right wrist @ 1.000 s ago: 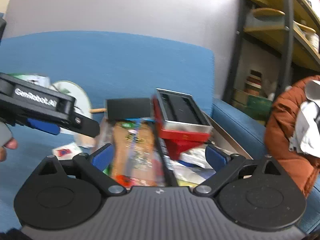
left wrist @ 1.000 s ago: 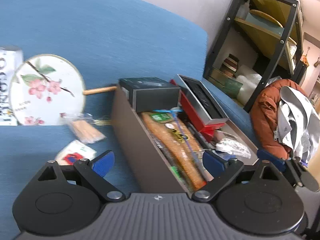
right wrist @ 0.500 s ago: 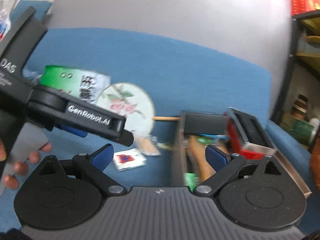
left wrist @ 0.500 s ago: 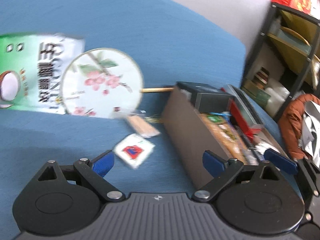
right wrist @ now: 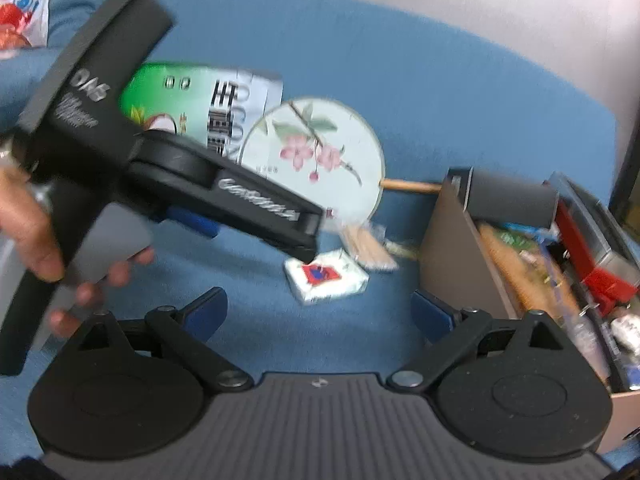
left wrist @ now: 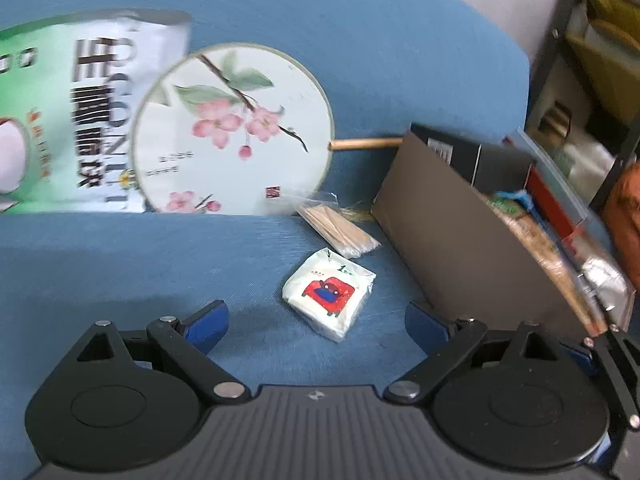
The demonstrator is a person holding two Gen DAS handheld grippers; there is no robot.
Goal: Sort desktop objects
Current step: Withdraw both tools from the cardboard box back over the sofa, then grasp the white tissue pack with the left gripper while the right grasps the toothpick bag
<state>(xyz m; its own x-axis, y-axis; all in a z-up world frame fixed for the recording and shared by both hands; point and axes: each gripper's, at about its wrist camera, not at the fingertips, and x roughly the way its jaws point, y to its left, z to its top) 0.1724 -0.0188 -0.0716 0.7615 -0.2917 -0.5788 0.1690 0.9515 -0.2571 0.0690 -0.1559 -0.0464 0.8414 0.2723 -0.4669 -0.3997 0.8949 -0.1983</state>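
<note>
A small white tissue pack (left wrist: 329, 294) with a red picture lies on the blue sofa seat, just ahead of my open, empty left gripper (left wrist: 316, 322). Behind it lie a clear bag of toothpicks (left wrist: 338, 231), a round flowered fan (left wrist: 232, 130) and a green-and-white bag (left wrist: 60, 120). The brown storage box (left wrist: 452, 240), full of items, stands to the right. My right gripper (right wrist: 318, 312) is open and empty, further back; the tissue pack (right wrist: 326, 278) is ahead of it, and the left gripper body (right wrist: 224, 196) crosses its view above the pack.
The sofa backrest (left wrist: 360, 40) rises behind the objects. A black metal shelf (left wrist: 592, 80) stands at the far right. An orange jacket (left wrist: 624, 216) lies beyond the box. A plastic bag (right wrist: 20, 8) sits at the top left of the right wrist view.
Both grippers have swung left, away from above the box, towards the loose objects on the seat. The tissue pack now lies centred ahead of the left gripper. Both stay open.
</note>
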